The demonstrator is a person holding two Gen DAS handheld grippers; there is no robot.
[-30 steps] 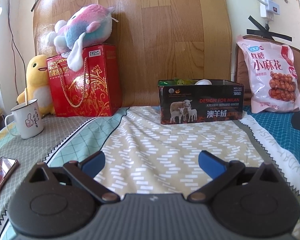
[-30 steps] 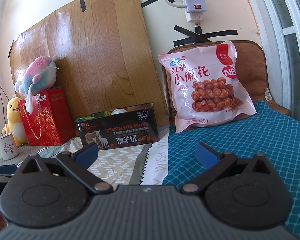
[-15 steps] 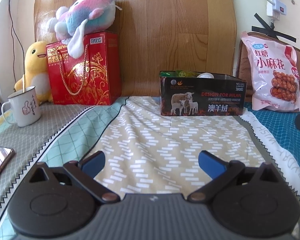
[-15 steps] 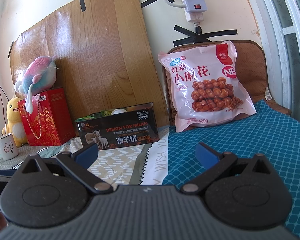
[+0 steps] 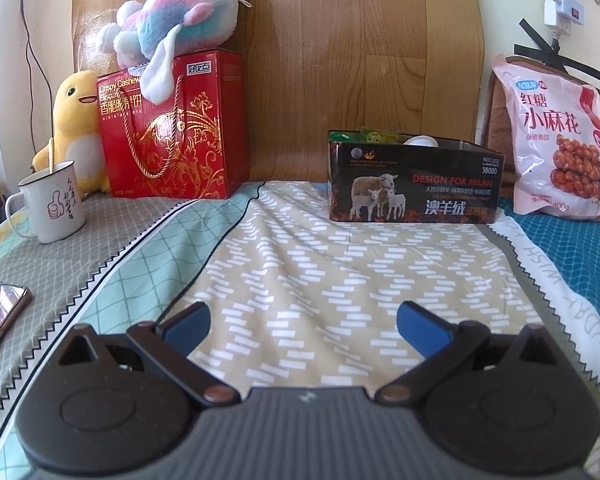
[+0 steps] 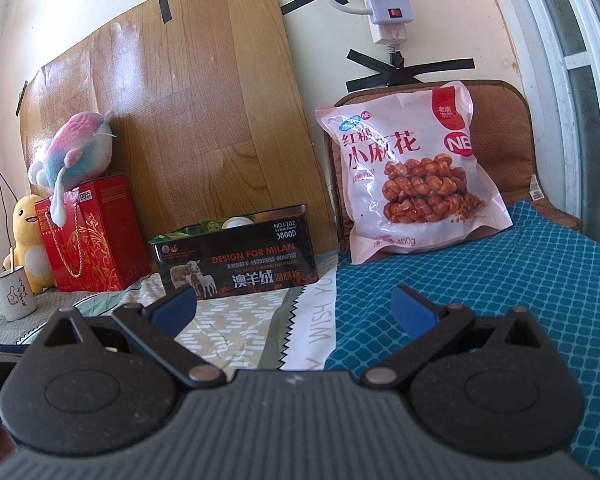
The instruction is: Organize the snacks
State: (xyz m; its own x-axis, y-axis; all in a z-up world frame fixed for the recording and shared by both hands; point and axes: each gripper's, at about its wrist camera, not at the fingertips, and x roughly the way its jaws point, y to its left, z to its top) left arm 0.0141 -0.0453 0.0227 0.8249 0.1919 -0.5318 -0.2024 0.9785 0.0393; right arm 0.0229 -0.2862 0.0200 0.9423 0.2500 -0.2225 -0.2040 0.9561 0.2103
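From the left wrist, the left gripper is hovering over the bedsheet, fingers spread wide and empty. A black box reading "DESIGN FOR MILAN" is sitting ahead, beside a red "Crispy Cashew Biscuit" box.

From the right wrist, the right gripper is also gaping wide, empty, facing the pink snack bag marked "400g", which is leaning upright right of the black box.

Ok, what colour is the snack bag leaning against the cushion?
Pale pink snack bag, red lettering; right wrist view shows it best.
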